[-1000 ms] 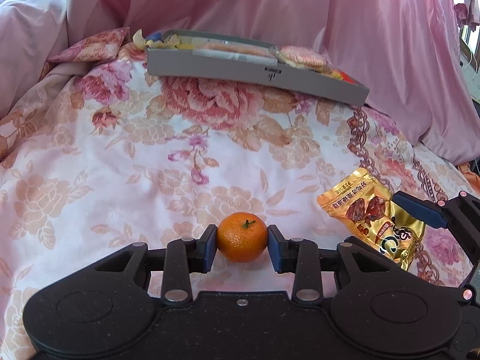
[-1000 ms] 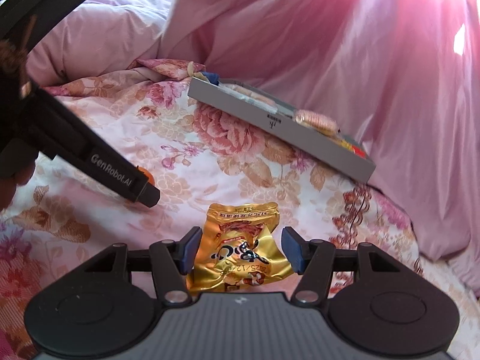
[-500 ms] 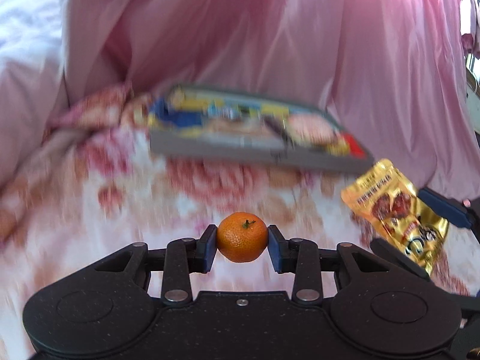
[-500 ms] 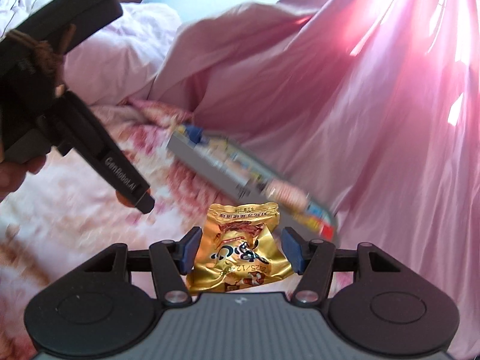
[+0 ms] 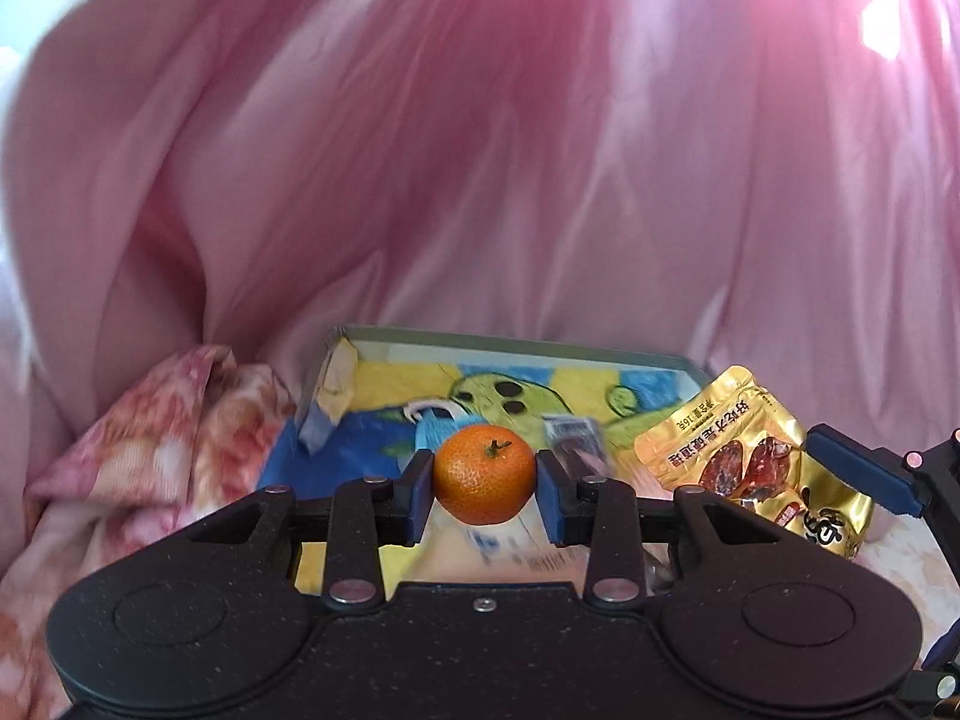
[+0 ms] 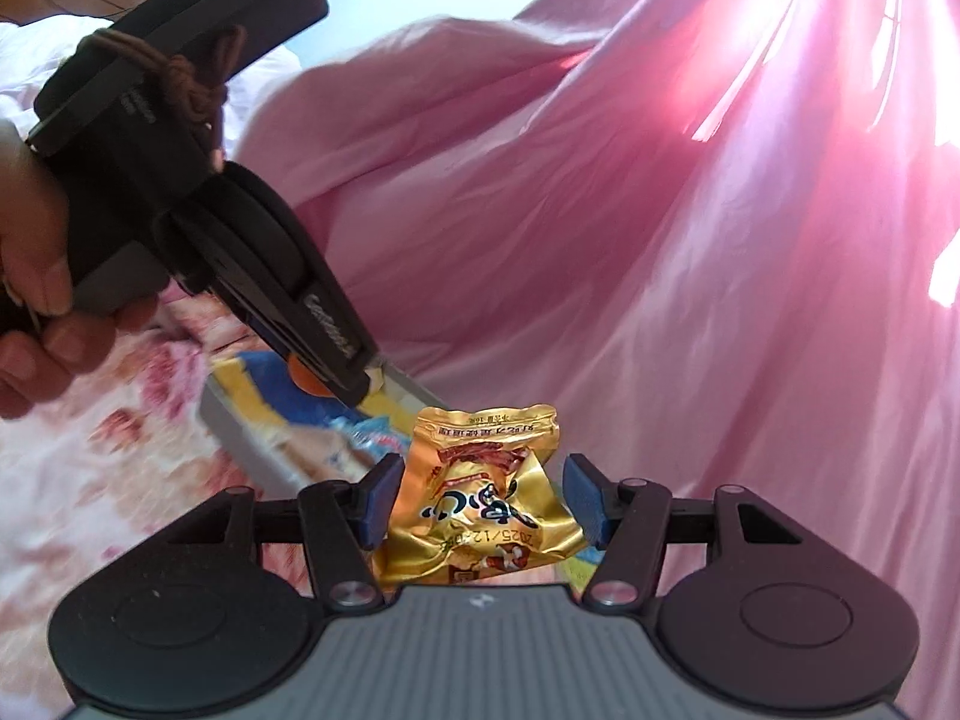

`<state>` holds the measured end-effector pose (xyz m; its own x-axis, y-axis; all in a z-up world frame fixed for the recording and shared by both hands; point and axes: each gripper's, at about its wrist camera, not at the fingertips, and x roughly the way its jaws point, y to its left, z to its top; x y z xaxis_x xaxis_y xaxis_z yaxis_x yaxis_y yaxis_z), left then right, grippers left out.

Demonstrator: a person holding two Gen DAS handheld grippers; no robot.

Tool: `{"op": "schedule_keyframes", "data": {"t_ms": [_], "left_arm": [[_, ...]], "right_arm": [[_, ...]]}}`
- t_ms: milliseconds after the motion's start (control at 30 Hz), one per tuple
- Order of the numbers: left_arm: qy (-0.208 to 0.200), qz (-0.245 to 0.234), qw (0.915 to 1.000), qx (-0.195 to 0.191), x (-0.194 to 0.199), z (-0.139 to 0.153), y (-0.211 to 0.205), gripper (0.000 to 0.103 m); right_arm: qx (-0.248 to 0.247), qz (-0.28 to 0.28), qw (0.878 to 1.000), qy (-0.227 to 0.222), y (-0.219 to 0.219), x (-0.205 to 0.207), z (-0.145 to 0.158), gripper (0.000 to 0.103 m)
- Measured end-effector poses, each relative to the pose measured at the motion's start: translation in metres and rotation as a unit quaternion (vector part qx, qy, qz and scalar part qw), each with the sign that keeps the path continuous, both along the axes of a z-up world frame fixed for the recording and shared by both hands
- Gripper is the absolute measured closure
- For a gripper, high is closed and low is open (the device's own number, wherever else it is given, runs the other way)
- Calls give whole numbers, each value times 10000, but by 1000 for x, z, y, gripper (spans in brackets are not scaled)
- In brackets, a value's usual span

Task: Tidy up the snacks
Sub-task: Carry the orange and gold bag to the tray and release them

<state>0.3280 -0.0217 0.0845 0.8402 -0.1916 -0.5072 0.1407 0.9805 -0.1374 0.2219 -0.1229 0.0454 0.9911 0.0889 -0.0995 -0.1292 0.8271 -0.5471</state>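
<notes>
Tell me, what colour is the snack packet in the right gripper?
Shiny gold snack packet, with red print; clearest in the right wrist view.

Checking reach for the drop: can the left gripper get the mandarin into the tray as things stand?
Probably yes. The left gripper, shut on the mandarin, hangs over the tray, with nothing between them. The gold snack packet in the right gripper sits off to the right.

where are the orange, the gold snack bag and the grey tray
orange [image 5: 483, 474], left wrist view, middle of its peel
gold snack bag [image 6: 480, 498], right wrist view, centre of the crumpled front
grey tray [image 5: 510, 341], left wrist view, far rim
</notes>
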Motion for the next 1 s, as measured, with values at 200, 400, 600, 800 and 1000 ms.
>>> {"op": "schedule_keyframes", "data": {"t_ms": [200, 400, 600, 800, 1000], "left_arm": [[89, -27, 9993, 373, 45, -14, -1, 65], [388, 56, 9989, 270, 66, -34, 5, 65], [497, 104, 9986, 130, 72, -45, 11, 65], [587, 255, 9980, -6, 73, -39, 13, 39], [334, 441, 9985, 28, 59, -24, 13, 24]], "right_arm": [[280, -147, 9988, 375, -2, 62, -5, 40], [721, -197, 9935, 859, -4, 96, -15, 40], [832, -173, 9909, 1042, -7, 104, -23, 39], [937, -204, 9900, 1039, -7, 113, -18, 26], [1198, -345, 9892, 773, -15, 96, -5, 13]]}}
